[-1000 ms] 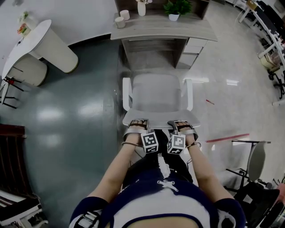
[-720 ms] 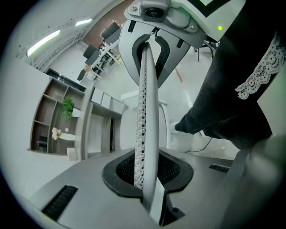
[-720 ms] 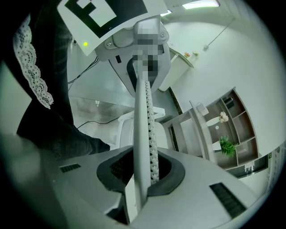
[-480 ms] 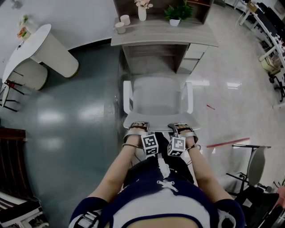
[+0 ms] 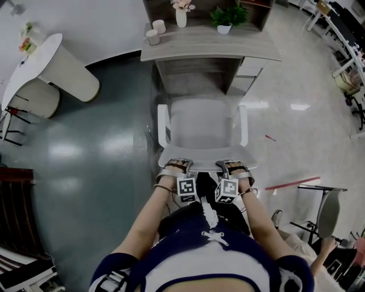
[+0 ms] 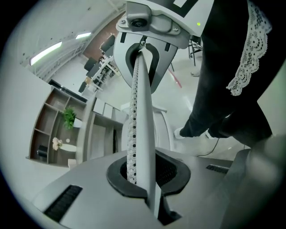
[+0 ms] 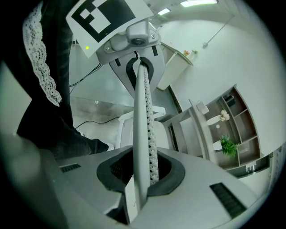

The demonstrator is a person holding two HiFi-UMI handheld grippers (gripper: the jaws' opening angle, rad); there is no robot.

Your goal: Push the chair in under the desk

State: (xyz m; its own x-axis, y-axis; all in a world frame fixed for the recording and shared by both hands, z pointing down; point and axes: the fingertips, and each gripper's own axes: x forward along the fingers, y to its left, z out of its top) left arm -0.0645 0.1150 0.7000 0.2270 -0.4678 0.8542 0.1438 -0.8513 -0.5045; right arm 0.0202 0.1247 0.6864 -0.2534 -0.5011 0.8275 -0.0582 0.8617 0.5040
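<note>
The white chair (image 5: 202,122) with two armrests faces the grey desk (image 5: 210,43), its seat front close to the desk's opening. Both grippers clamp the top edge of the backrest (image 5: 205,165) from behind. My left gripper (image 5: 175,166) holds the left part, its jaws closing tight on the edge. My right gripper (image 5: 231,166) is shut on the right part. In the left gripper view the perforated backrest edge (image 6: 142,134) runs straight through my left gripper (image 6: 145,179). The right gripper view shows the same edge (image 7: 145,129) inside my right gripper (image 7: 143,174).
A vase (image 5: 181,16), a potted plant (image 5: 224,16) and cups (image 5: 153,35) stand on the desk. A round white table (image 5: 34,57) is at far left. A red strip (image 5: 291,182) lies on the floor at right, near another chair (image 5: 326,208).
The chair has edged slightly closer to the desk with both grippers still on its backrest. A person's hand has come into view at the lower right.
</note>
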